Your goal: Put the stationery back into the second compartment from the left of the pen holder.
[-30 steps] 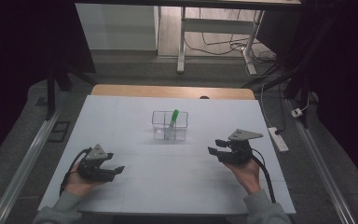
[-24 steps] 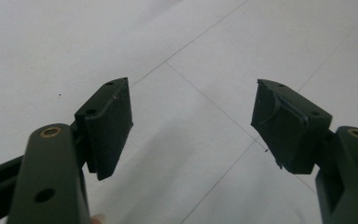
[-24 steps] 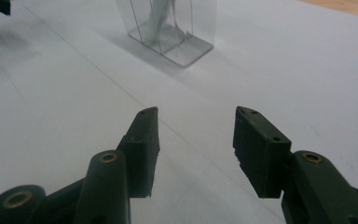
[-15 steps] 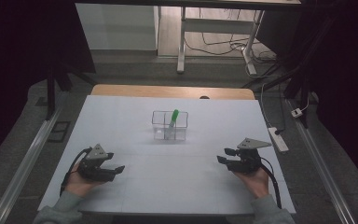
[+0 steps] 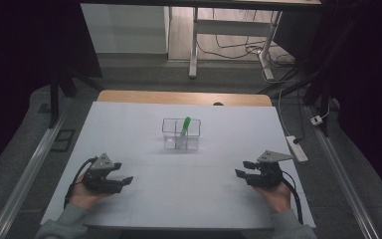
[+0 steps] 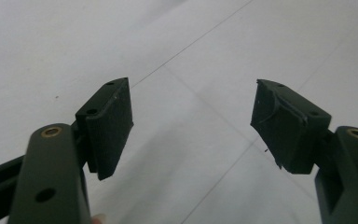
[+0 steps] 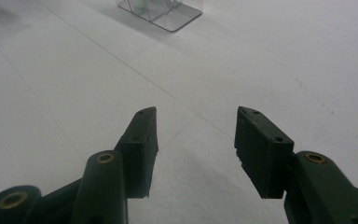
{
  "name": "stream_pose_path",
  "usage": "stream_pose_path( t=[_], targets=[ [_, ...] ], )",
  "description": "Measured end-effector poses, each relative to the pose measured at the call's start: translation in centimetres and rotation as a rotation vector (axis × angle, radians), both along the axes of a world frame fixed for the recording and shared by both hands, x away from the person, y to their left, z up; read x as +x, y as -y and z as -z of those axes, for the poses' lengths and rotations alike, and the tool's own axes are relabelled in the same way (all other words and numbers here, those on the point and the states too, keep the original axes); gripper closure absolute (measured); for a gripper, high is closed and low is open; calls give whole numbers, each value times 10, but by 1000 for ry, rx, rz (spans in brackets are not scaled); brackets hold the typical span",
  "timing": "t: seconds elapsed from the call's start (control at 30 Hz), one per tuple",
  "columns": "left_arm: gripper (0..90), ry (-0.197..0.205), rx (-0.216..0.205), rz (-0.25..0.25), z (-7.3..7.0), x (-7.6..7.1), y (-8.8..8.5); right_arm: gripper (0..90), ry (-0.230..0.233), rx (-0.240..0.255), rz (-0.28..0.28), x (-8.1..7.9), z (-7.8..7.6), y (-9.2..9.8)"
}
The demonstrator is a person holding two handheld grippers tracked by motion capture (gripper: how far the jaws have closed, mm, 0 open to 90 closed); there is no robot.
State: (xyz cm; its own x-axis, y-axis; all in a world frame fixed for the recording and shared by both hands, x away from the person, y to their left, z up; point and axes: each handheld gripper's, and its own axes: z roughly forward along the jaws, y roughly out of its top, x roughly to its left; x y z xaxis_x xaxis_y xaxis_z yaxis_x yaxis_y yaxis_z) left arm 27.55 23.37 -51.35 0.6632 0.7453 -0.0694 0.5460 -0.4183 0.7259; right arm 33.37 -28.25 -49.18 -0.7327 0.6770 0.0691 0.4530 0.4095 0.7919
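Green marker (image 5: 185, 124) is standing in the clear organizer (image 5: 180, 134) at mid-table while the left gripper (image 5: 122, 180) and right gripper (image 5: 243, 169), both gaping empty, are resting nearby; a reach, probably for the marker, is pending.

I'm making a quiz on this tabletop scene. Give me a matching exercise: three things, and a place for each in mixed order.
Things:
1. left gripper
2. right gripper
3. green marker

Places:
A. standing in the clear box at mid-table
B. near edge of the table, left side
C. near edge of the table, right side

Pairs: 1-B, 2-C, 3-A
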Motion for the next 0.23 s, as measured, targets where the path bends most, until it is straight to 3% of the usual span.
stream_pose_path(
  t=[0.23],
  targets=[
    [289, 0, 8, 3, 0, 1, 0, 477, 4, -9, 2, 0, 1, 2]
  ],
)
